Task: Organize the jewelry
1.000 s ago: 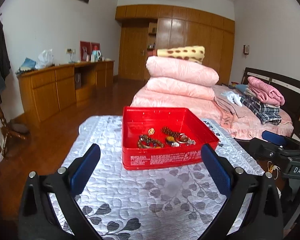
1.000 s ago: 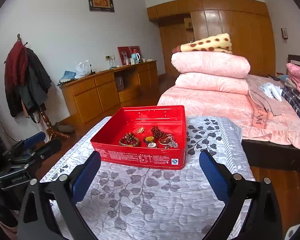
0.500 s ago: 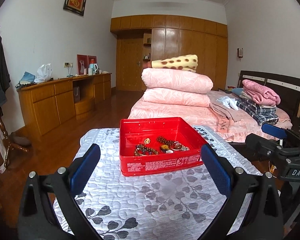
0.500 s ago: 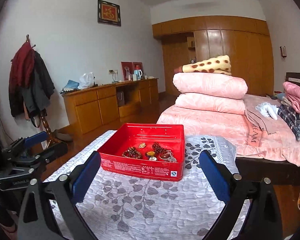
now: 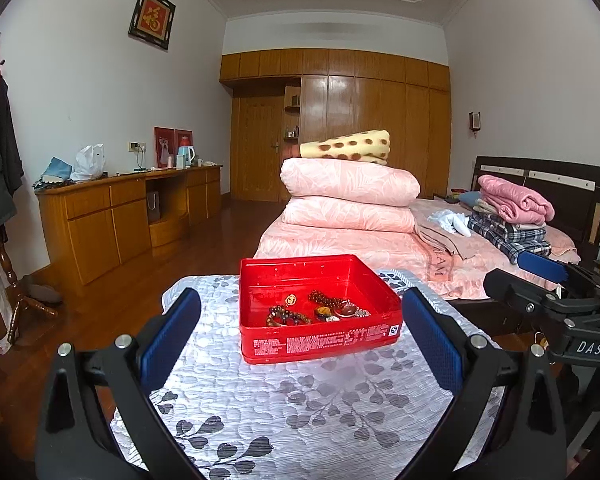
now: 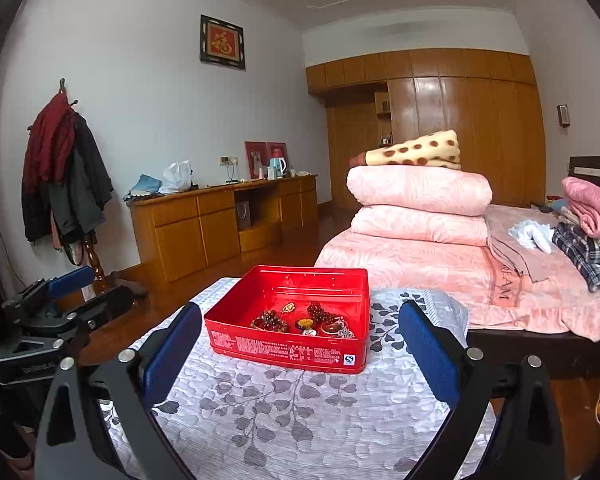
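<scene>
while the left gripper [image 5: 302, 334] hangs spread and empty short of the red tin [image 5: 316, 308], the jewelry [image 5: 314, 312] lies inside the tin on the cloth-covered counter [image 5: 300, 408]. in the right view, the right gripper [image 6: 300, 346] is likewise spread, empty, short of the tin [image 6: 292, 320].

A shallow, open rectangular red tin box [image 5: 318, 338] with white printed text on its near wall sits flat on the grey leaf-patterned quilted cloth [image 5: 300, 412]. Inside it, toward the near wall, the jewelry lies loose: a brown beaded bracelet [image 5: 286, 317] at the left, a small gold pendant [image 5: 289, 300] behind it, a dark red beaded strand [image 5: 327, 300] farther back, and an amber ring [image 5: 322, 311] beside a reddish oval stone piece [image 5: 345, 310] with a silver chain [image 5: 362, 313] at the right.
</scene>
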A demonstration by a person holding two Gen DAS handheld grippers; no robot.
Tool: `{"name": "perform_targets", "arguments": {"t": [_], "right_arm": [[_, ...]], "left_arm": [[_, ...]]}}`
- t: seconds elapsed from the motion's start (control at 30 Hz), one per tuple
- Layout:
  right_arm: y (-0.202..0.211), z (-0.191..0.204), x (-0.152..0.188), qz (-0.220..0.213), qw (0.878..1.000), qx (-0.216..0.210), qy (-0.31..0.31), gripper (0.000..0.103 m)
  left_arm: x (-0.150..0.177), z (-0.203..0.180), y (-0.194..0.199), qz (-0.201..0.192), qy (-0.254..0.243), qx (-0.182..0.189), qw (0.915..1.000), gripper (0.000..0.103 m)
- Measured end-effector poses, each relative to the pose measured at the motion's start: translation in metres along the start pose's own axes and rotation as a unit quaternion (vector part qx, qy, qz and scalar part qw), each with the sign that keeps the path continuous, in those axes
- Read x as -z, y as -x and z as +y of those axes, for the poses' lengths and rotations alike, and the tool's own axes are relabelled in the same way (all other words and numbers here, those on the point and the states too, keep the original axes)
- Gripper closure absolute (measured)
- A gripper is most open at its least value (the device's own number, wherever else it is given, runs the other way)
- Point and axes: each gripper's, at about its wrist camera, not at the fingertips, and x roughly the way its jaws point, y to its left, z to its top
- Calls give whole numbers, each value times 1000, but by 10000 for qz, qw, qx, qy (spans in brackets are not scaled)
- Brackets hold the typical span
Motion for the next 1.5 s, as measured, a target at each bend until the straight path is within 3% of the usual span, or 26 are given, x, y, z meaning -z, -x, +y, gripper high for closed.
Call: {"name": "perform_targets", "arguments": {"t": [0.23, 1.5], "right_arm": [[7, 8, -1, -53, 9994, 314, 141, 6], [10, 17, -3, -75, 9994, 231, 227, 6]], "left_arm": [[-1, 0, 7, -88, -4, -71, 9999, 6], [-3, -7, 14, -115, -22, -31, 9999, 6]]}}
